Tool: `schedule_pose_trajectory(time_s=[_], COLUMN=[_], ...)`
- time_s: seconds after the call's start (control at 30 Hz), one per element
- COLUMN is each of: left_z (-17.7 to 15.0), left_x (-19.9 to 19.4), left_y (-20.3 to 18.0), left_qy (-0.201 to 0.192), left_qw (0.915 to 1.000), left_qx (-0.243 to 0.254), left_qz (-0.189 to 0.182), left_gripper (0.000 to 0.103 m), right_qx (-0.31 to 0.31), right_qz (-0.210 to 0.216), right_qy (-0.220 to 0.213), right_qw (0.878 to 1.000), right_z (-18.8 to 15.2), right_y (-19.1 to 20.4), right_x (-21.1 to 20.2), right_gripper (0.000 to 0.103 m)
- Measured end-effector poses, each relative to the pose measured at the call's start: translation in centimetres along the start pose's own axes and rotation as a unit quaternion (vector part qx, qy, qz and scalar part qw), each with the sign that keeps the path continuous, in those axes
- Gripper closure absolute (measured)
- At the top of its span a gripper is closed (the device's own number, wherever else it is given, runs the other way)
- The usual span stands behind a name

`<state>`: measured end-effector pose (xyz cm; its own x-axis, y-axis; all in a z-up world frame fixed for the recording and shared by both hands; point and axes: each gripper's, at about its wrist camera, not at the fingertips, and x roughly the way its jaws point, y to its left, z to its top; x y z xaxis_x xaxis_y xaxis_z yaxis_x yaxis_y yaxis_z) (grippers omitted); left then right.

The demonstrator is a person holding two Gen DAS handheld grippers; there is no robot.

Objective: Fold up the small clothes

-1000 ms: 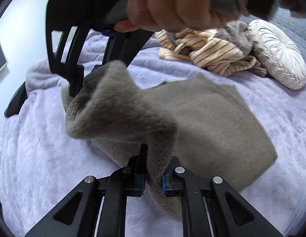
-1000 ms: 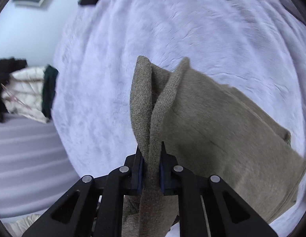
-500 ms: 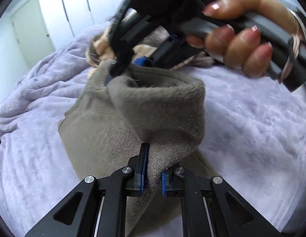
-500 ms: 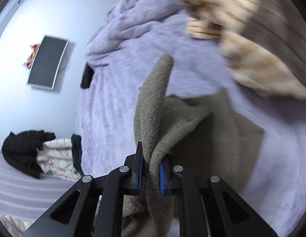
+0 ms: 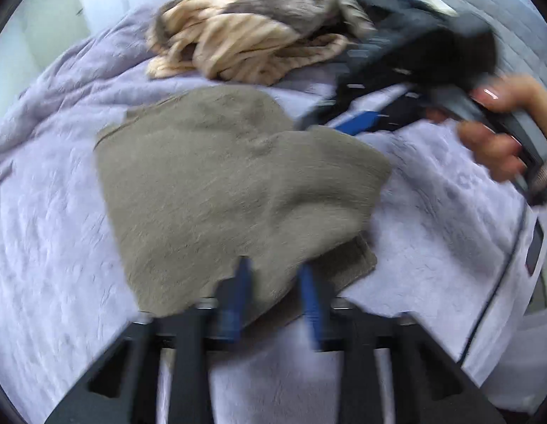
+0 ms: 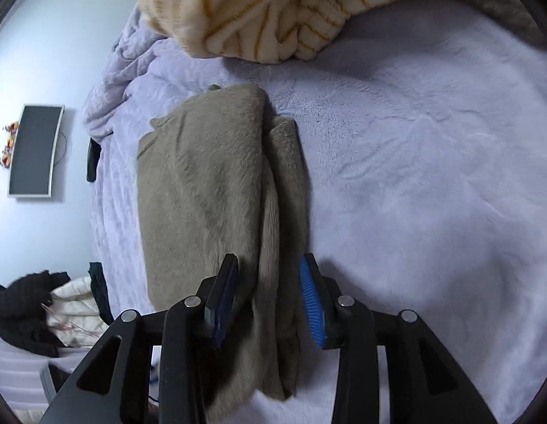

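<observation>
Now the taupe garment (image 6: pixel 209 190) is lying folded on the lavender bed blanket (image 6: pixel 414 162), its doubled edge running away from the right tongs (image 6: pixel 269 300), which are standing apart with blue pads either side of the near end and gripping nothing. From the left wrist view the left tongs (image 5: pixel 277 293) are also spread open, hovering at the cloth's (image 5: pixel 216 176) near edge; that view is blurred, so contact is hard to judge. A striped cream garment (image 5: pixel 238 46) is sitting in a heap beyond, near but apart from the folded piece.

Judging by the lie of the cloth, a fold is just being set down, and the layers are looking slightly offset along the right-hand edge. To do this well, both tongs are best drawn clear without snagging the pile, then used flat to press the top layer square over the lower one. A hasty pull risks dragging the upper layer askew on the plush blanket.
</observation>
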<state>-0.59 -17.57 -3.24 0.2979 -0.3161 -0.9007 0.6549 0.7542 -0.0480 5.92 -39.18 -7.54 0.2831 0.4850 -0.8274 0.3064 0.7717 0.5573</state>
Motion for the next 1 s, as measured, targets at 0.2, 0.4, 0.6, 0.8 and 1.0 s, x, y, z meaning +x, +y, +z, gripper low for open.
schedule_pose_trajectory(time_s=[0.2,0.4,0.6,0.8,1.0], left_z=[0.1,0.1,-3.5,-4.7,-3.6], left_x=[-1.5,0.3,-1.7,0.3,2.2], left_y=[4.5,5.6,4.0,4.2,4.4], left_qy=[-0.003,0.034,0.047,0.062,0.057], left_qw=[0.9939,0.9906,0.9950,0.9895,0.9845], left_qx=[-0.108,-0.121,-0.066,-0.098,-0.105], left_qz=[0.021,0.053,0.058,0.086,0.128], left_gripper=[0.034,0.034,0.034,0.034,0.034], right_qx=[-0.038,-0.052,-0.031,0.015,0.026], right_qz=[0.030,-0.034,0.003,0.038,0.038], right_qy=[-0.043,0.014,0.016,0.022,0.035], right_qw=[0.998,0.998,0.999,0.999,0.998], right_z=[-5.0,-7.3,-7.4,-7.3,-7.9], right_y=[2.7,3.2,3.9,2.8,2.2], right_x=[-4.9,0.0,0.9,1.3,1.6], right_gripper=[0.063,0.071,0.090,0.090,0.090])
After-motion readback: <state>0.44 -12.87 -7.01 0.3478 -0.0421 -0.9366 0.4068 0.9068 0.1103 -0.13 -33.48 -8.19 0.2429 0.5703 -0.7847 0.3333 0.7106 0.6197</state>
